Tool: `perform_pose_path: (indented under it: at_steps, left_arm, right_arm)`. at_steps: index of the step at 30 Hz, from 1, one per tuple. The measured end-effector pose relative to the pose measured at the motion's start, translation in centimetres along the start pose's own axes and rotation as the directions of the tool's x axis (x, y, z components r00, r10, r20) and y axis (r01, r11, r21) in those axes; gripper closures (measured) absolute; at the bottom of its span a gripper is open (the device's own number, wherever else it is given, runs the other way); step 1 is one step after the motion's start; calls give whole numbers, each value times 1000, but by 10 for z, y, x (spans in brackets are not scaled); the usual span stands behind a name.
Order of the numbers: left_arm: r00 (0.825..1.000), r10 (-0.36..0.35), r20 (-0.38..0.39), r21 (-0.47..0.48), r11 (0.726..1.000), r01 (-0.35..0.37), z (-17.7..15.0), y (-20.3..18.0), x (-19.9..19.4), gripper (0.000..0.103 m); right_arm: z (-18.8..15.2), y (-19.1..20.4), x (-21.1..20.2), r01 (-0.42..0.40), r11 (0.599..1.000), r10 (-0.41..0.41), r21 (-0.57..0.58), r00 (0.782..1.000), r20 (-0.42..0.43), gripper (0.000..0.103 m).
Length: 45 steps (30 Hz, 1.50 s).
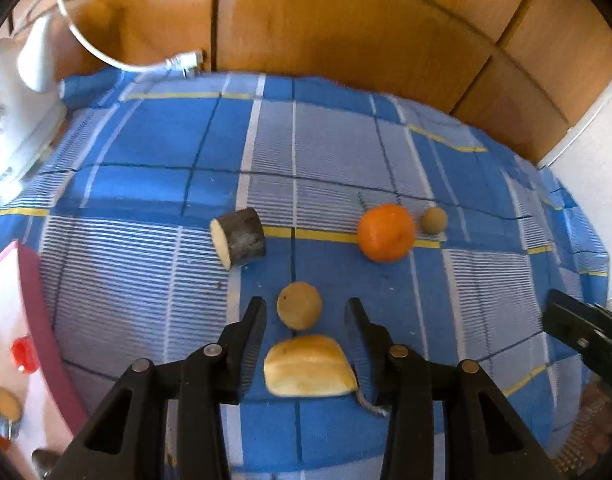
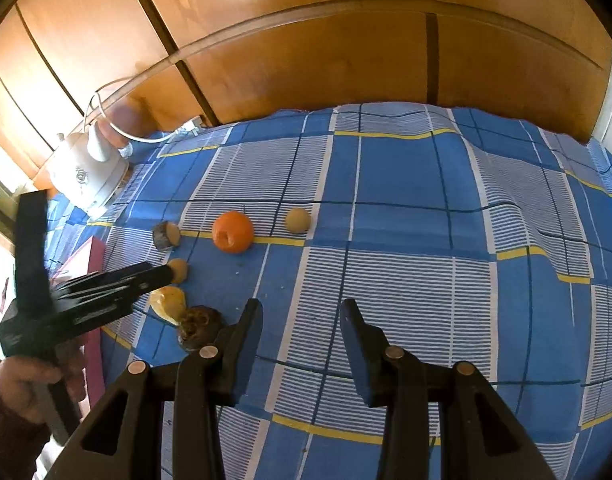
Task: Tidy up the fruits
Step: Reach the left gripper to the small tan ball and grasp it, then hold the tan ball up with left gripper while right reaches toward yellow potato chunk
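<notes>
On the blue checked cloth (image 1: 326, 152) lie an orange (image 1: 386, 232), a small tan ball-shaped fruit (image 1: 434, 220) and a dark-skinned cut piece (image 1: 238, 242). My left gripper (image 1: 306, 318) points down over a tan round fruit (image 1: 299, 311) and a yellow cut piece (image 1: 310, 366). Both lie in the gap between its jaws, and the pads touch neither. In the right wrist view a hand holds the left gripper (image 2: 166, 276) above the same tan fruit (image 2: 179, 270) and yellow piece (image 2: 168, 300). My right gripper (image 2: 302, 320) hovers open over bare cloth.
A white iron (image 1: 18, 132) with its cord stands at the cloth's far left corner. A pink-rimmed tray (image 1: 38, 304) at the left holds a red item (image 1: 25, 354) and a cut piece (image 1: 4, 404). A dark brown fruit (image 2: 198, 326) lies beside the yellow piece. Wooden cupboard doors (image 2: 306, 60) stand behind.
</notes>
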<state>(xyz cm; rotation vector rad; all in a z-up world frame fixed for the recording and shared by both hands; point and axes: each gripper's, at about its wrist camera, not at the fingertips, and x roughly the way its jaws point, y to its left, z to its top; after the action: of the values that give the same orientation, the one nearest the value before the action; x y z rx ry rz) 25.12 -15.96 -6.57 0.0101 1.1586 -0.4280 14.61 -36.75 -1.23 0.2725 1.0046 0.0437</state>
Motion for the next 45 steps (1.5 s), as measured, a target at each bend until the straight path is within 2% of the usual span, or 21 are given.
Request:
perform_pose_path:
  at_steps: [2, 3, 4, 9, 11, 14, 17, 21, 28, 31, 33, 34, 41, 45]
  left_arm:
    - [1000, 2, -28, -20, 1000, -2, 3, 3, 12, 64]
    - [1000, 7, -13, -14, 1000, -7, 4, 3, 14, 66]
    - [1000, 14, -6, 6, 1000, -14, 5, 1, 15, 78]
    - [1000, 18, 17, 1, 1000, -18, 4, 8, 10, 78]
    - [999, -6, 41, -30, 1000, 7, 2, 17, -2, 78]
    - [996, -1, 92, -23, 1000, 4, -6, 21, -26, 78]
    - [990, -3, 139, 18, 1000, 1, -26, 16, -51, 78]
    - [987, -10, 160, 87, 996, -4, -67, 0, -71, 78]
    - [988, -24, 150, 236, 972, -12, -148, -38, -76, 77]
    - [988, 3, 152, 287, 957, -47, -174, -51, -68, 77]
    - [989, 21, 145, 290, 955, -62, -184, -52, -59, 77]
    - [986, 28, 166, 295, 952, -77, -188, -52, -58, 77]
    - [986, -12, 169, 258, 966, -32, -188, -43, -58, 77]
    - [984, -22, 179, 251, 968, -24, -190, -41, -58, 77]
  right_arm:
    - [0, 2, 0, -5, 1000, 5, -5, 1000, -3, 62]
    - [1, 3, 0, -6, 1000, 6, -10, 1000, -3, 62]
    - [1, 4, 0, -5, 1000, 5, -15, 1000, -1, 62]
    - [1, 4, 0, 4, 1000, -4, -20, 1000, 6, 62]
    - [1, 1, 1, 9, 1000, -9, -10, 1000, 2, 62]
    - [1, -2, 3, 17, 1000, -17, 3, 1000, -7, 62]
    - [0, -4, 5, 30, 1000, -29, 4, 999, -16, 62]
    - [-2, -4, 9, 47, 999, -47, 1, 999, -27, 62]
    - [-6, -3, 12, 63, 998, -64, -18, 997, -41, 63]
    - [-8, -1, 14, 64, 998, -65, -23, 997, -50, 63]
    - [-8, 0, 15, 60, 998, -61, -27, 997, -54, 63]
    - [-9, 1, 15, 58, 998, -60, -30, 997, -54, 63]
    - [-12, 6, 18, 65, 996, -69, -67, 996, -58, 63]
    - [-14, 11, 21, 24, 996, -30, -82, 997, -70, 63]
